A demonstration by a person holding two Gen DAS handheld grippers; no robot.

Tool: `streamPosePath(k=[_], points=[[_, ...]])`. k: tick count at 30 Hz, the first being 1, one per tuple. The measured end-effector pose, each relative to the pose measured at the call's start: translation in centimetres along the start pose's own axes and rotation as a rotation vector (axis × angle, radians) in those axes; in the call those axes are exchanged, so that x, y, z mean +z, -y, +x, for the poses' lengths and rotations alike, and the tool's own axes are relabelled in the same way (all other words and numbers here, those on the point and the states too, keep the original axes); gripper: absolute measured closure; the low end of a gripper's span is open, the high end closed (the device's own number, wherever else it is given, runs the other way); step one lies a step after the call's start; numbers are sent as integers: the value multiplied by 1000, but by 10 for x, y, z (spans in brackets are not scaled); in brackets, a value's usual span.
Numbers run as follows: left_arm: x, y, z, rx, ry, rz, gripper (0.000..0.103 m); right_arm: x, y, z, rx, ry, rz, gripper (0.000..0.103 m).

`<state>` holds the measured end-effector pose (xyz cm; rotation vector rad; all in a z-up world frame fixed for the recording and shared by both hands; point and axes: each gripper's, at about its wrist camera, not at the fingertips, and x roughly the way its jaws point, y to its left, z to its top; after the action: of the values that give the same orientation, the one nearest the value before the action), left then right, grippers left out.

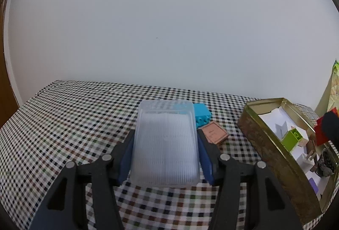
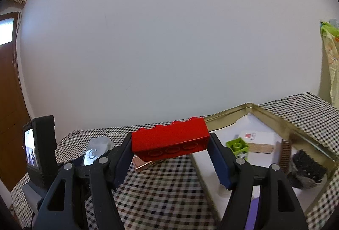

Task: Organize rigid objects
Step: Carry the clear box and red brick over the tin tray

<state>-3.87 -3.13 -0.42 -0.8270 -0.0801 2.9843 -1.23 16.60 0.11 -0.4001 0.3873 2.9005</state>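
Checkered tablecloth (image 1: 74, 115) under a plain white wall. Left gripper (image 1: 165, 151) clamps a clear plastic box (image 1: 165, 145) between its pads, above the cloth. Right gripper (image 2: 170, 150) pinches a red brick (image 2: 169, 139) endwise, raised beside the gold tin (image 2: 273, 115).

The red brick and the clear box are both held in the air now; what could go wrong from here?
1. The red brick is held only by its two short ends in the right gripper and sits tilted; it may twist or slip out.
2. The clear plastic box in the left gripper looks smooth and could slide.
3. The gold tin is already crowded, so placing may knock the green brick.
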Motion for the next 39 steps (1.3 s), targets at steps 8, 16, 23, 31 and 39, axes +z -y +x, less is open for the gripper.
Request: streamPosePath(k=[8,16,23,31,39], points=[[-2,27,-12,-20,13,41,49,0,24,-19,-57,40,-16,33],[-7,53,-16,-34,21,72,49,4,61,-31,-147,69,-13,33],[-8,79,-21,-62,41,107,49,8,92,-37,-207,76,-1,33],[-3,103,-29,-135,56,130,49,17,120,-58,-263,95,30,33],[-6,149,-35,-231,61,217,49,23,137,-52,-284,73,2,33]])
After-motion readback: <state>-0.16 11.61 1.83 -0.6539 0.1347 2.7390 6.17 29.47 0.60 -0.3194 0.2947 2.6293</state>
